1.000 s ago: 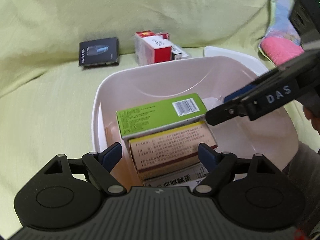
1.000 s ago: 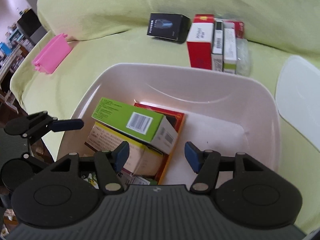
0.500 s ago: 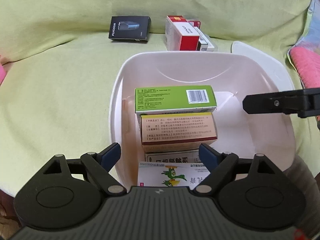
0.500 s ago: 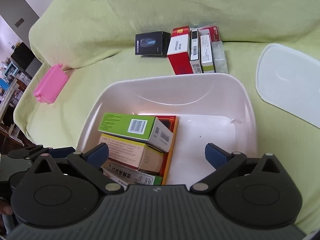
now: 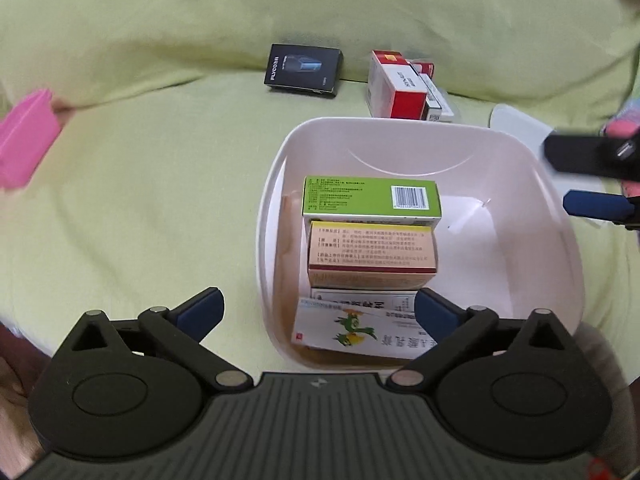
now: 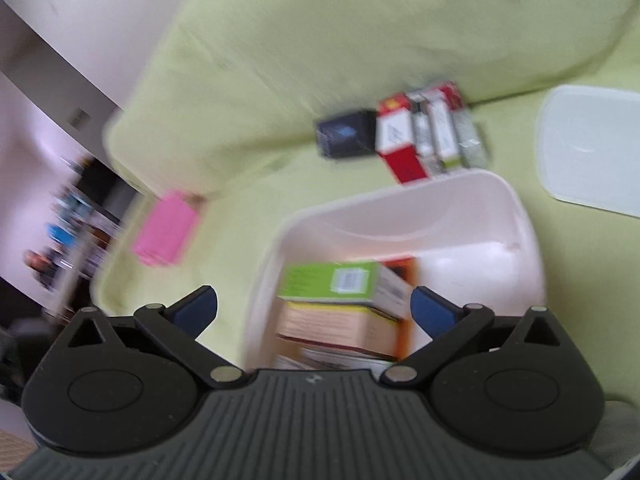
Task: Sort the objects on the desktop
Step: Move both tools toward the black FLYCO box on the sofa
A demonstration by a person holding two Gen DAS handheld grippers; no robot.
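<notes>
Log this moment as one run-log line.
left gripper open, empty | right gripper open, empty | green box in white bin | black box outside

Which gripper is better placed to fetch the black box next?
Probably the left gripper: open, empty, and the black box lies ahead of it beyond the bin. The right gripper, also open, views it blurred and off-centre.

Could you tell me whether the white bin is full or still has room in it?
Partly full. The white bin holds boxes stacked along its left side, the green box among them; its right half shows bare floor.
</notes>
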